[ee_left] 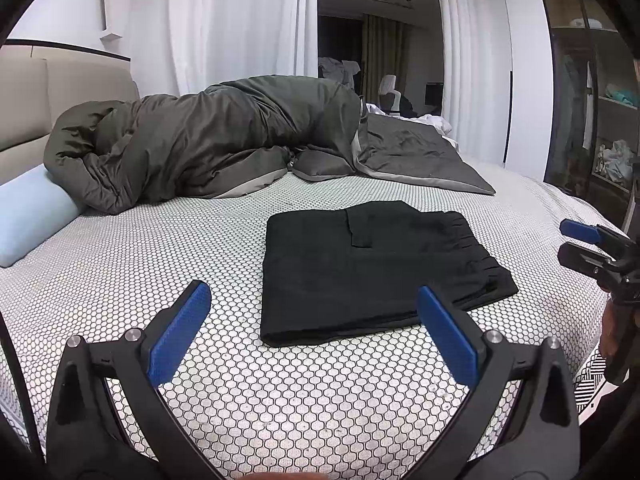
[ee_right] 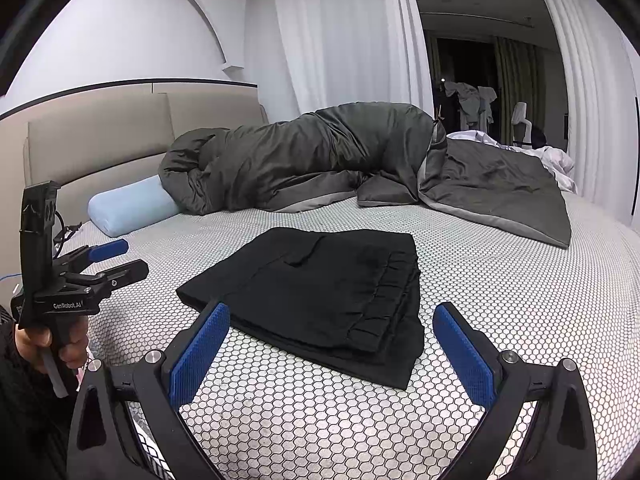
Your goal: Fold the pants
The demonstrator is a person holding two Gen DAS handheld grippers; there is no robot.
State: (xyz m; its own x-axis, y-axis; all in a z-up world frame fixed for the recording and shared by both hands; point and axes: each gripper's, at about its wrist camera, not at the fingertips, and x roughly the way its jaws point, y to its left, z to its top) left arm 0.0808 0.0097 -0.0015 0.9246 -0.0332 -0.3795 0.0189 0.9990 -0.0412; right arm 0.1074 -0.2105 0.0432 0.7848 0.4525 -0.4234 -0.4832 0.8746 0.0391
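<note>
- While the black pants (ee_left: pixel 376 268) lie folded in a flat rectangle on the honeycomb-patterned bed sheet (ee_left: pixel 160 248), both tools hover clear of them
- Left tool (ee_left: pixel 314 320): fingers wide apart, empty
- Right tool (ee_right: pixel 332 344): fingers wide apart, empty
- Grey duvet (ee_right: pixel 304 160) bunched behind

We see the pants (ee_left: pixel 372 268) as matt black cloth, soft, with a gathered, puckered waistband at their right. The bed sheet (ee_left: pixel 160 248) under them is smooth cloth printed with small honeycomb cells. At the far side, the duvet (ee_left: pixel 208 148) looks like dark grey-green cloth with a faint sheen and many creases, and the pale blue bolster (ee_left: pixel 32 216) is smooth and matt. Each hand-held gripper, left (ee_left: pixel 316 336) and right (ee_right: pixel 332 352), has matt black plastic arms, blue pads (ee_left: pixel 180 336) with a fine rough grid, and shiny metal pins.
</note>
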